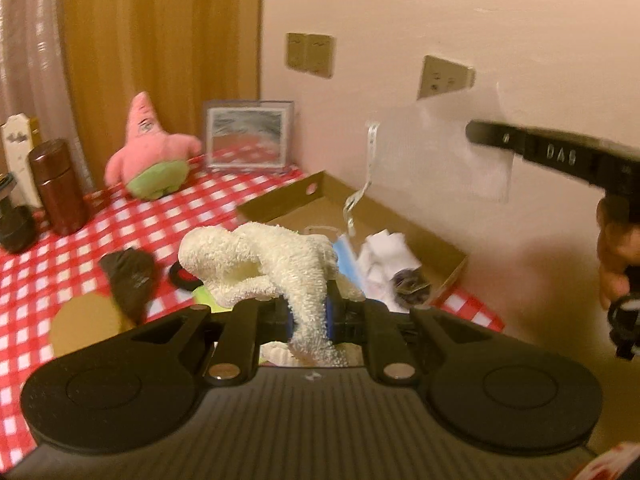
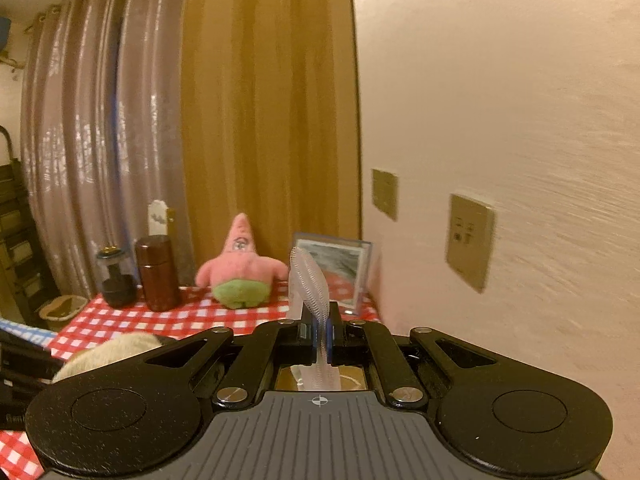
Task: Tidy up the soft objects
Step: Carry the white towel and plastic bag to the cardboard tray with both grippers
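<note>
At nine o'clock in the left wrist view stood one dark brown canister (image 1: 59, 187) on the red-checked tablecloth (image 1: 32, 288), with a darker squat jar (image 1: 14, 224) beside it at the edge. One pink star plush (image 1: 150, 152) sat at eleven o'clock, upright, its point toward twelve. Just right of it one clear picture frame (image 1: 249, 136) leaned near the wall. Lower, at eight o'clock, one dark cloth (image 1: 130, 280) lay on the cloth-covered table. At centre the left gripper (image 1: 310, 316) was pinching one cream towel (image 1: 256, 264), which bunched above the jaws, its long axis running from six toward ten o'clock, a tail hanging below. Behind it, toward two o'clock, one shallow cardboard box (image 1: 452, 272) held white crumpled fabric (image 1: 384, 256), something pale blue (image 1: 346, 256) and a dark round item I could not identify. A translucent ribbon (image 1: 370, 160) dangled above the box from the right gripper, seen at three o'clock. In the right wrist view the right gripper (image 2: 320, 340) was pressed on that one mesh ribbon (image 2: 310, 280), which stood upright, long axis six to twelve.
</note>
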`<state>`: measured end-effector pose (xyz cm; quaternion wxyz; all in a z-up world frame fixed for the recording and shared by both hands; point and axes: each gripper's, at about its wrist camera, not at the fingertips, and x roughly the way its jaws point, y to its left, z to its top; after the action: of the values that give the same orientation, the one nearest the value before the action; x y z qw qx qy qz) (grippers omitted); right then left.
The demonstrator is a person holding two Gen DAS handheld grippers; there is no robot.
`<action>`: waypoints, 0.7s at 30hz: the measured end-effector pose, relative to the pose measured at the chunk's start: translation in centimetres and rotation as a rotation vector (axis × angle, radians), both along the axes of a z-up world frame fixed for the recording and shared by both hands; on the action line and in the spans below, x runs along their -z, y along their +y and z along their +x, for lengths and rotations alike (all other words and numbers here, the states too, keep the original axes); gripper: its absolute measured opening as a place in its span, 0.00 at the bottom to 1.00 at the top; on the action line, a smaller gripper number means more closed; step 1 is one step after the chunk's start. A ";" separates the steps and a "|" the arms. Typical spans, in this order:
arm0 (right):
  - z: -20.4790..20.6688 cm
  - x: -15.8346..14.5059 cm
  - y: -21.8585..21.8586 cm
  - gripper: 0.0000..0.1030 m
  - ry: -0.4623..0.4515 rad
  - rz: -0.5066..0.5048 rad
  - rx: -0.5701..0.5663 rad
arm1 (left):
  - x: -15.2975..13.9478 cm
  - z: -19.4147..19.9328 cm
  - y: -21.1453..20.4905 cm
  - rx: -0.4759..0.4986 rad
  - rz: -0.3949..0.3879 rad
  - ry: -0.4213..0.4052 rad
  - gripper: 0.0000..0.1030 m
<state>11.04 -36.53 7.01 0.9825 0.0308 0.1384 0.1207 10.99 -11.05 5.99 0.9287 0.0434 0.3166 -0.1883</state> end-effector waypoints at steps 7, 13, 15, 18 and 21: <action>1.4 1.1 -2.7 0.04 0.023 -0.013 0.037 | -0.7 3.5 -3.8 0.081 -0.023 -0.002 0.12; 3.2 2.1 -4.1 0.04 0.039 -0.015 0.050 | -0.5 7.0 -6.7 0.128 -0.031 0.001 0.12; 4.0 2.5 -4.4 0.04 0.045 -0.015 0.052 | -0.4 8.4 -7.6 0.143 -0.024 -0.001 0.12; 5.3 3.3 -4.6 0.04 0.059 -0.016 0.051 | 0.1 10.4 -8.8 0.155 -0.017 0.005 0.12; 6.4 4.2 -4.9 0.04 0.072 -0.019 0.051 | 0.9 12.2 -9.9 0.165 -0.004 0.016 0.12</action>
<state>17.41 -41.39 2.82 0.9799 0.0295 0.1740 0.0931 23.18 -20.94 5.13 0.9074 0.0658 0.3190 -0.2655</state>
